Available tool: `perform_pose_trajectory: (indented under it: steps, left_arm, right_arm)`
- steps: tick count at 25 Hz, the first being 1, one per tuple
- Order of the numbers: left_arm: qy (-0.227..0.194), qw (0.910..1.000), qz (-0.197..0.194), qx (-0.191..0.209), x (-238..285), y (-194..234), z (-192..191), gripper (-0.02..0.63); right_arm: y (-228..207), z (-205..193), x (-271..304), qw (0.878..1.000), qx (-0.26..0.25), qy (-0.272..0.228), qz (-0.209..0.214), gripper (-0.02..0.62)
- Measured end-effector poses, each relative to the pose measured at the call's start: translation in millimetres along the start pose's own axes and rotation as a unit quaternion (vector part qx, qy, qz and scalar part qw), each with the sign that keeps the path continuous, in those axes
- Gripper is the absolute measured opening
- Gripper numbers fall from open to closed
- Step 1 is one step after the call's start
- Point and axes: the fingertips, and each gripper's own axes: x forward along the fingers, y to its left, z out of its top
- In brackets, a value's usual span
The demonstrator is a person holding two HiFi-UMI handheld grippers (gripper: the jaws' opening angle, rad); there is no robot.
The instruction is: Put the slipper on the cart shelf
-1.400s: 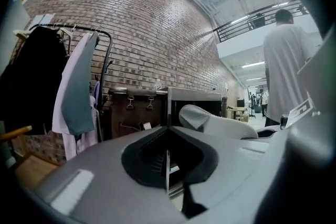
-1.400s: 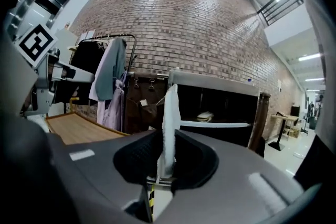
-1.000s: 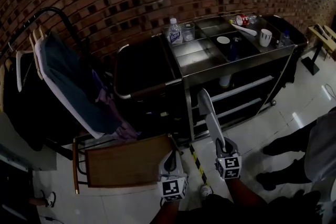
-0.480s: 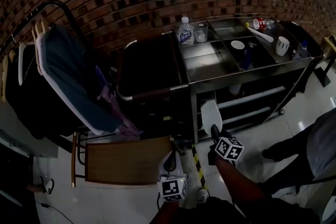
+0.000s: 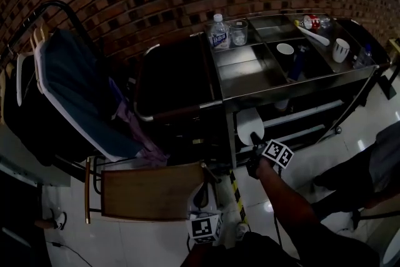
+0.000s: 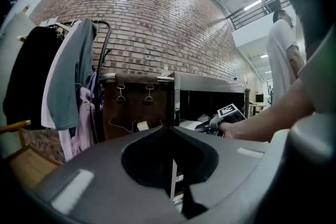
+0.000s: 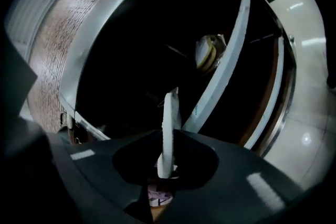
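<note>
My right gripper (image 5: 254, 139) is shut on a white slipper (image 5: 249, 124), which points into the dark opening under the steel cart's top (image 5: 275, 81). In the right gripper view the slipper (image 7: 169, 128) stands edge-on between the jaws (image 7: 168, 165), with a pale shelf rail (image 7: 231, 60) just beyond it. The slipper's tip is inside the opening; whether it touches a shelf I cannot tell. My left gripper (image 5: 201, 192) hangs low over the floor by the chair. Its jaws (image 6: 173, 181) are together, with nothing between them.
A bottle (image 5: 219, 31), a glass (image 5: 238, 33) and cups (image 5: 340, 50) stand on the cart top. A black bag (image 5: 175, 81) hangs at the cart's left end. Left of that are a clothes rack (image 5: 69, 84) and a wooden chair (image 5: 150, 191). A person's legs (image 5: 375, 166) stand at the right.
The right gripper has carried the slipper forward and up to the cart's shelf opening. The left gripper has stayed low near the chair.
</note>
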Motion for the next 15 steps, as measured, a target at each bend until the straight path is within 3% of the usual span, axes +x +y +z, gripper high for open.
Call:
perform_pose_trajectory:
  steps: [4,8,12,15]
  left_arm:
    - [0.006,1.0,0.003,-0.002,1.3,4.7,-8.6,0.015]
    - [0.007,1.0,0.005,-0.002,2.7,10.0,-9.9,0.015]
    - [0.005,1.0,0.006,0.004,3.9,14.7,-10.1,0.015]
    - [0.009,1.0,0.003,0.0,2.3,12.7,-7.4,0.016]
  right_arm:
    - [-16.7,1.2,20.9,0.999,0.033,0.018,0.0,0.063]
    - [-29.1,0.2,29.4,0.999,0.026,0.009,-0.023,0.077]
    - [-40.4,7.5,34.0,0.997,-0.009,0.004,-0.076,0.169]
    - [-42.4,10.5,37.9,0.995,-0.021,0.005,-0.093,0.238]
